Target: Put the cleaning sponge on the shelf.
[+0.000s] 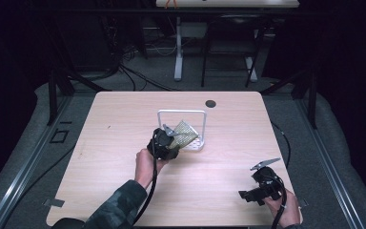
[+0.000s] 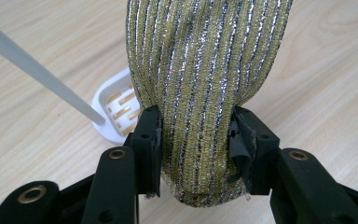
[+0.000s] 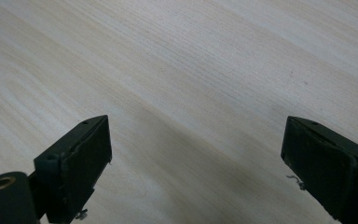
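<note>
Item: cloth, ribbed, gold-green with silver and dark stripes, metallic sheen. Located mid-table beside a white rack, lifted off the surface. In the left gripper view its stripes and long axis run from the jaws up and away; the far end is cut off by the top edge, so full length cannot be told. A rounded folded end bulges just below the jaws. In the high view the cloth angles up and right from the gripper, across the rack's frame; whether it touches the rack cannot be told.

Left gripper: jaws pressed against both sides of the cloth, held partly apart by its bulk. Left hand behind it.

Rack: white slotted base and thin white rod seen left of the cloth; base partly hidden.

Right gripper: jaws spread wide, nothing between them, over bare table. Near the table's front right corner, well apart from the cloth.
</note>
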Tool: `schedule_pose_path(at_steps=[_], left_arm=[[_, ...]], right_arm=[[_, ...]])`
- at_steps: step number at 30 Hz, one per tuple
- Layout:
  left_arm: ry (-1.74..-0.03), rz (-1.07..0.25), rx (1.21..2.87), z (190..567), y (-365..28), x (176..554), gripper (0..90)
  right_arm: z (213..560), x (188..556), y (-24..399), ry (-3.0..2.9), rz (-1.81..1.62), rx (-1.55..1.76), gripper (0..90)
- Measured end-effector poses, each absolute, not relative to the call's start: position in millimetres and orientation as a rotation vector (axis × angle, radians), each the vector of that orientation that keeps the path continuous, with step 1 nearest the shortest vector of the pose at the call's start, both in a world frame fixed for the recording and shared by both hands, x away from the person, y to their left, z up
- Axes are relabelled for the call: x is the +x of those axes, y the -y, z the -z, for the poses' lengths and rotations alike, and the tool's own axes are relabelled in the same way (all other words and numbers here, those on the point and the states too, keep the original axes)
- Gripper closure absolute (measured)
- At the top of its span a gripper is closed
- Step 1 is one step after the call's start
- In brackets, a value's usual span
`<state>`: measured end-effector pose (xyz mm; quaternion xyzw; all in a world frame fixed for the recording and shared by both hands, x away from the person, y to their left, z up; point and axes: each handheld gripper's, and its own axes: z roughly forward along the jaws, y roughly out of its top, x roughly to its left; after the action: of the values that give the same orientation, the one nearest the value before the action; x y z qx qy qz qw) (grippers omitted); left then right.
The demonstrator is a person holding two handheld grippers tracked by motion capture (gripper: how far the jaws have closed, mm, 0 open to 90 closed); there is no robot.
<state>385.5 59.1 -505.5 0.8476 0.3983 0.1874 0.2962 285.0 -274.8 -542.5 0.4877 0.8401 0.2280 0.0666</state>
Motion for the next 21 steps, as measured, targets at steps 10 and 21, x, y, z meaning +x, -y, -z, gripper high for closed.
schedule_pose_path(at_steps=[10,21], left_arm=[[-1.109,-0.544,2.259,514.7,-50.0,397.7,57.3],[-1.096,-0.603,2.348,520.8,-35.7,414.0,55.7]], right_arm=[[542.6,284.8,274.2,-2.537,-0.684,1.453,7.9],[543.1,285.1,274.7,-2.542,-0.684,1.456,8.0]])
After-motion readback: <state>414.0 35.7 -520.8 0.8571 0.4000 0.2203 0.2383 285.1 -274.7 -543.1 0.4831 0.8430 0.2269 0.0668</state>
